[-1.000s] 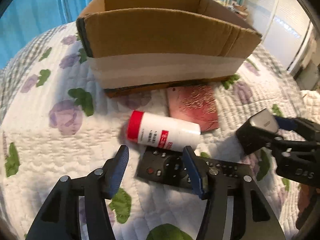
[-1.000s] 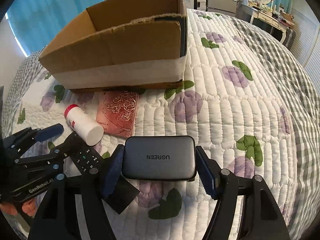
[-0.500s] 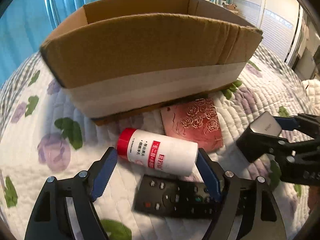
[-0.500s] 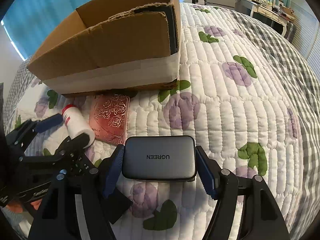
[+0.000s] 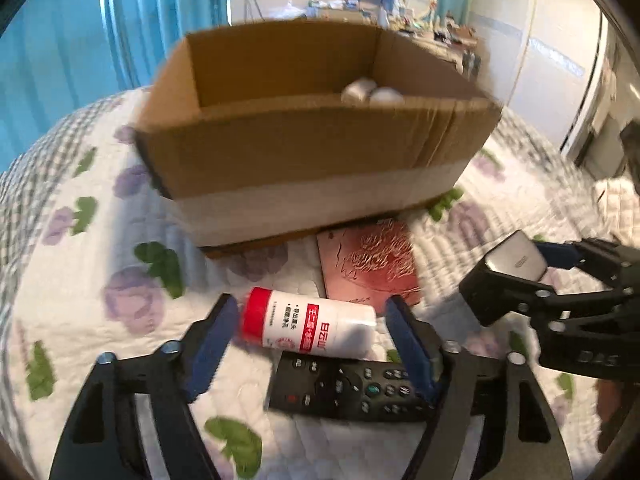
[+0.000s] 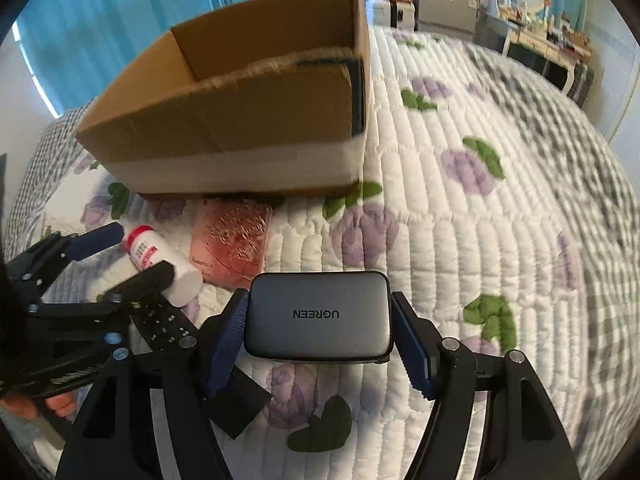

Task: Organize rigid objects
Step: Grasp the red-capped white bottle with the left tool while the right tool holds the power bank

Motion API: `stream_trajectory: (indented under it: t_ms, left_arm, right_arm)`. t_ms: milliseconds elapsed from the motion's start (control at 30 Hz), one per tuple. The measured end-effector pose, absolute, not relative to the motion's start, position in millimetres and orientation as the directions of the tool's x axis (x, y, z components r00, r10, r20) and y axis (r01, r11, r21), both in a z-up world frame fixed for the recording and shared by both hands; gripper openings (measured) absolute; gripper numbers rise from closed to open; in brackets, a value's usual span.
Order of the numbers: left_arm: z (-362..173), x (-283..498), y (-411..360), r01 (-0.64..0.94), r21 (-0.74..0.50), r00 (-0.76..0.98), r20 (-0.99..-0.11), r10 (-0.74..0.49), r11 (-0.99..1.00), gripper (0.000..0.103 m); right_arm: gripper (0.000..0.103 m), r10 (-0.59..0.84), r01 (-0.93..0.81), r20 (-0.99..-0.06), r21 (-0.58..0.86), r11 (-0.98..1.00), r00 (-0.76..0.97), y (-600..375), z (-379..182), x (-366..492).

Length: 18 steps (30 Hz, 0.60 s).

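Two grippers were at work over the quilted floral bedspread (image 6: 500,240). The left gripper (image 5: 310,338) had just been closing its jaws around the white cylindrical plastic bottle with a red cap (image 5: 310,326), taken end to end. Half a second before, the bottle lay between widely spread jaws; now the blue pads stood against cap and base, and it looked lifted clear of the black remote control (image 5: 352,386) beneath it, though blur left the contact uncertain. The right gripper (image 6: 318,334) was clamped on the dark grey rounded rectangular charger marked UGREEN (image 6: 318,316), exactly as a second earlier, held above the bedspread. The open brown cardboard box with a white taped band (image 5: 312,152) had come to show its inside, where two pale rounded things (image 5: 372,94) lay. By my judgement both loads were ready to go into the box, while the embossed red flat case (image 5: 368,262) and the remote remained outside.
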<state>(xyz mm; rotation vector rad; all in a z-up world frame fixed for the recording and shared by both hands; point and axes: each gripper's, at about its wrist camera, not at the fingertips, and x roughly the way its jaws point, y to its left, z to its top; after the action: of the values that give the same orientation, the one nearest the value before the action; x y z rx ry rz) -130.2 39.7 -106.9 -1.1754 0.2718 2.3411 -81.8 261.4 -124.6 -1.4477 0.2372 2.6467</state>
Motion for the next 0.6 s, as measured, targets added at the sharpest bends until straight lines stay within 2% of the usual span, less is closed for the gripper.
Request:
stream_trajectory:
  t_ms: [33,133,233,333,500,600]
  left_arm:
    - [-98.7,-126.8,35.0,-0.516,-0.057,-0.501,-0.790,0.355,-0.855,0.062]
    - [-78.7,-120.2,28.5,-0.530,-0.049,-0.521,-0.770,0.370,-0.847,0.061]
    - [-81.0,-123.9,39.3,-0.556,-0.064,-0.490,-0.780,0.389,-0.829,0.062]
    - [-99.2,-130.4,41.5,-0.550,-0.088,-0.440,-0.815,0.377,-0.831,0.063]
    - [-128.2,-143.7,46.9,-0.553,-0.140,-0.367,-0.844,0.391,-0.821,0.068]
    - [-142.5,-153.7,52.2,-0.553,-0.108,-0.373,-0.855,0.362,-0.826,0.076]
  right_arm:
    - [0.068,0.030,-0.172,-0.836,0.077,-0.982,-0.548,260.9,-119.9,-80.6]
    - [0.068,0.052,-0.148,-0.800,0.046,-0.988,-0.598,254.0,-96.2,-72.8]
    - [0.068,0.079,-0.135,-0.769,0.009,-0.991,-0.634,251.9,-78.9,-72.9]
    - [0.068,0.070,-0.148,-0.771,0.031,-0.989,-0.632,253.0,-76.4,-74.3]
    - [0.068,0.063,-0.147,-0.796,0.033,-0.989,-0.602,252.4,-88.8,-73.3]
    - [0.068,0.056,-0.159,-0.811,0.046,-0.986,-0.583,258.2,-97.6,-75.6]
